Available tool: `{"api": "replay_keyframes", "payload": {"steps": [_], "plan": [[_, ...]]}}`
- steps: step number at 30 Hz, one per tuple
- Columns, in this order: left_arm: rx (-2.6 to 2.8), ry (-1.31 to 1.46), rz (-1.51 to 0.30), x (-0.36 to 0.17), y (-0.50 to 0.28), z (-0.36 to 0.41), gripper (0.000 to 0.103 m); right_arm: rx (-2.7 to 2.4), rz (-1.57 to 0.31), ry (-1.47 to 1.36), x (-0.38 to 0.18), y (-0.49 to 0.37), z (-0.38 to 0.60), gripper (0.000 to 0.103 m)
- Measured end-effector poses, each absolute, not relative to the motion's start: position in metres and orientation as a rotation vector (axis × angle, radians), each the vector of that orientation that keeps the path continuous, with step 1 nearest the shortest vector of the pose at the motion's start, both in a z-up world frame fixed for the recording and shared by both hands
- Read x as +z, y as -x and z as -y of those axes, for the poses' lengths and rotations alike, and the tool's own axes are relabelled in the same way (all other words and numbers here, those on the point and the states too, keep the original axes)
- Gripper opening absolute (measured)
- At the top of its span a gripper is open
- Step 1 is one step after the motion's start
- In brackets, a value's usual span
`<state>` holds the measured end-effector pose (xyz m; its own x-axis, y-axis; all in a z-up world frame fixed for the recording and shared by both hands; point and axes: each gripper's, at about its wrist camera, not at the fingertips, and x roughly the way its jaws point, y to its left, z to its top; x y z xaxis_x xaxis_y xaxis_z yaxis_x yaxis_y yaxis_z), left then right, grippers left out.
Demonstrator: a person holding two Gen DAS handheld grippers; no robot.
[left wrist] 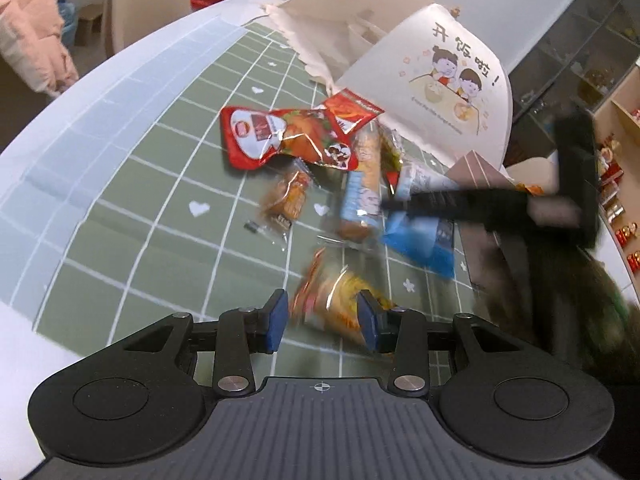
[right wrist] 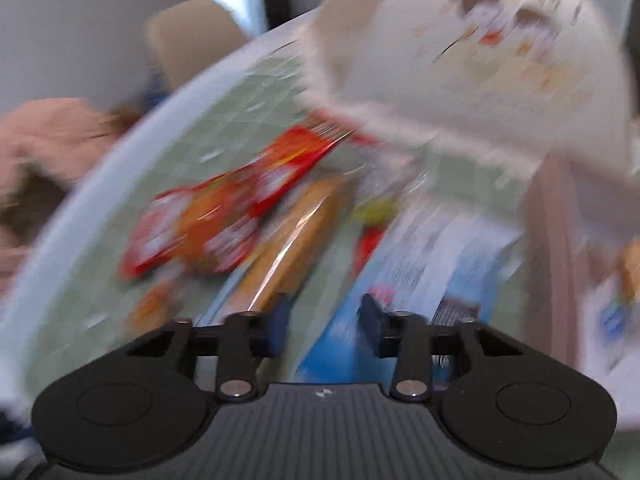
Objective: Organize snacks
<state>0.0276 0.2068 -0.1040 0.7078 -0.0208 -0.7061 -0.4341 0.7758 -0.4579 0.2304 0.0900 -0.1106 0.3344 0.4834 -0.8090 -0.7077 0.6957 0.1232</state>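
Left gripper [left wrist: 323, 320] hangs open around an orange snack packet [left wrist: 340, 304], not clamped. Right gripper [right wrist: 323, 320], open and empty, is over the blue packet [right wrist: 400, 300] mid-tabletop, likely its target.

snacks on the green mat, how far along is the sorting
Barely started. Nothing visibly sits in the white organizer yet. The left gripper is open around an orange snack packet; the right gripper is open over the blue packet. The red packet, long biscuit pack and others remain loose.
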Motion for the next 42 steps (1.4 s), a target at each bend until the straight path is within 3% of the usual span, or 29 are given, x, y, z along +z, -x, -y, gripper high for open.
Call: {"api": "replay_keyframes", "payload": {"steps": [3, 9, 11, 13, 16, 21, 27, 29, 31, 35, 36, 37, 42], "plan": [[0.222, 0.627, -0.748, -0.098, -0.036, -0.207, 0.042, 0.803, -1.036, 0.224, -0.119, -0.211, -0.071, 0.018], [0.261, 0.485, -0.729, -0.085, -0.071, -0.226, 0.042, 0.716, -0.908, 0.351, -0.113, -0.187, -0.040, 0.020], [0.279, 0.458, -0.760, -0.086, -0.088, -0.235, 0.042, 0.694, -0.870, 0.351, -0.102, -0.191, -0.035, 0.030], [0.295, 0.466, -0.752, -0.084, -0.093, -0.239, 0.042, 0.655, -0.819, 0.333, -0.091, -0.198, -0.036, 0.060], [0.283, 0.507, -0.723, -0.083, -0.091, -0.241, 0.042, 0.557, -0.762, 0.219, -0.081, -0.220, -0.046, 0.064], [0.217, 0.517, -0.758, -0.087, -0.077, -0.236, 0.042, 0.343, -0.879, 0.053, -0.106, -0.253, -0.073, 0.064], [0.180, 0.540, -0.816, -0.098, -0.057, -0.236, 0.042, 0.346, -0.906, 0.039, -0.131, -0.262, -0.097, 0.092], [0.175, 0.550, -0.827, -0.102, -0.053, -0.236, 0.042, 0.393, -0.908, 0.149, -0.132, -0.256, -0.108, 0.089], [0.166, 0.556, -0.832, -0.103, -0.052, -0.234, 0.042, 0.470, -0.898, 0.199, -0.131, -0.246, -0.108, 0.078], [0.137, 0.550, -0.839, -0.100, -0.050, -0.225, 0.042, 0.596, -0.894, 0.258, -0.121, -0.215, -0.081, 0.070], [0.129, 0.548, -0.845, -0.100, -0.049, -0.222, 0.042, 0.618, -0.894, 0.267, -0.119, -0.209, -0.074, 0.055], [0.122, 0.548, -0.850, -0.099, -0.049, -0.219, 0.042, 0.646, -0.884, 0.273, -0.114, -0.200, -0.060, 0.047], [0.106, 0.548, -0.870, -0.098, -0.050, -0.196, 0.042, 0.701, -0.918, 0.306, -0.101, -0.178, -0.002, 0.044]]}}
